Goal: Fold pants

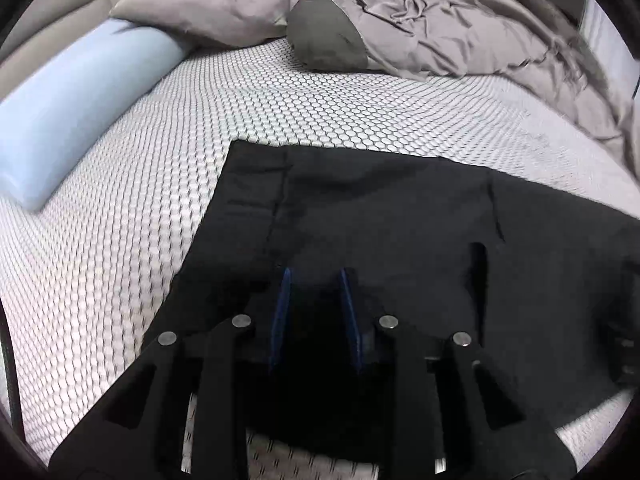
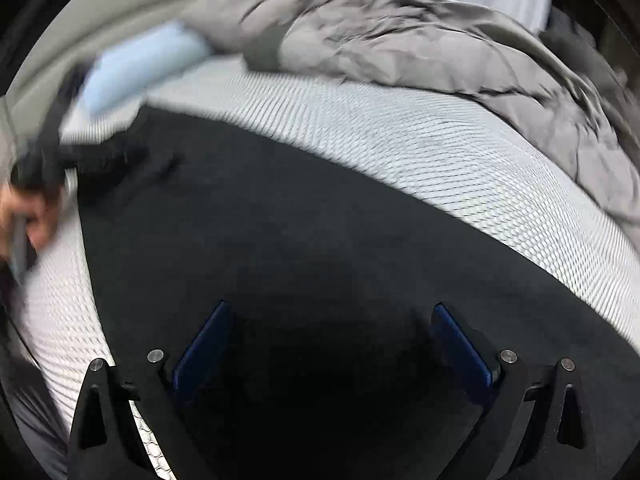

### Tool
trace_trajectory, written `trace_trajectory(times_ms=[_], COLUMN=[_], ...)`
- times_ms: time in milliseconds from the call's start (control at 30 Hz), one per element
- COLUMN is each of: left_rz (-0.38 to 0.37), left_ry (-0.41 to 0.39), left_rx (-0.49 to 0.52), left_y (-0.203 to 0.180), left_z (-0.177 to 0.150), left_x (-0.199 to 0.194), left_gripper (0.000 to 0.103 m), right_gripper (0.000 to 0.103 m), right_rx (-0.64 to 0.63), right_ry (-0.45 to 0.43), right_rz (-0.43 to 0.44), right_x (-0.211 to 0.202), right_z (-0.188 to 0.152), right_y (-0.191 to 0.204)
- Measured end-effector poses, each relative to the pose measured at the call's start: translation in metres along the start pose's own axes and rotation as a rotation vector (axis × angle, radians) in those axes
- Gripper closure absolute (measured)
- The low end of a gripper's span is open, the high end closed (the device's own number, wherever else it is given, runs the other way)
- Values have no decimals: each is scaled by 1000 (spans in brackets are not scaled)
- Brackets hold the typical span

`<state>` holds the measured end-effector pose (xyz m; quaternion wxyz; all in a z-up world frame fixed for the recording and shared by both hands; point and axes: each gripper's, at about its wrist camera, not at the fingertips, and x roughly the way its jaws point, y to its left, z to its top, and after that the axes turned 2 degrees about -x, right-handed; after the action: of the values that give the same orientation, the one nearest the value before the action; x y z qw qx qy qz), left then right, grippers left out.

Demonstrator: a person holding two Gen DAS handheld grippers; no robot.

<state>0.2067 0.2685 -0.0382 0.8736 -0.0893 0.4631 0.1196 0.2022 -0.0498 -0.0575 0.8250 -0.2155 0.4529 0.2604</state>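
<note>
Left wrist view: left gripper (image 1: 314, 280) has its jaws narrowed to a small gap, blue pads (image 1: 283, 304) close together over dark cloth; the pants (image 1: 380, 208) fill that gap, but black on black, so cannot tell whether the pads actually pinch the fabric. Pants lie flat on the mattress (image 1: 120, 220), straight far edge and a clean left corner visible, bare honeycomb cover beyond both. Left of that, light blue bolster (image 1: 80, 104) along the bed side, well apart from the pants. Far side: grey duvet (image 1: 460, 28) and pillow (image 1: 208, 0) bunched up, a strip of bare mattress between them and the pants edge. Right wrist view, blurred: right gripper (image 2: 330, 340) jaws stand wide, nothing between the pads, pants directly below. A hand (image 2: 28, 216) on the other tool shows at the frame's left edge, at the pants' left end.
</note>
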Motion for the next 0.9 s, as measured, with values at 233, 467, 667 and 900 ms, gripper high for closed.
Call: trace_trajectory(times_ms=[233, 467, 667, 900], left_rz=[-152, -62, -72, -172], left_ry=[50, 48, -34, -4], left_rx=[168, 86, 132, 247], left_y=[-36, 3, -16, -124], left_z=[-37, -35, -41, -27], left_x=[-20, -20, -71, -37], left_gripper=[63, 61, 59, 49], right_gripper=[1, 5, 5, 7], right_rx=[64, -10, -22, 93], right_ry=[-52, -5, 120, -18], right_rz=[28, 90, 36, 76], right_x=[-8, 22, 11, -2], right_z=[9, 25, 4, 20], right_y=[5, 45, 5, 2])
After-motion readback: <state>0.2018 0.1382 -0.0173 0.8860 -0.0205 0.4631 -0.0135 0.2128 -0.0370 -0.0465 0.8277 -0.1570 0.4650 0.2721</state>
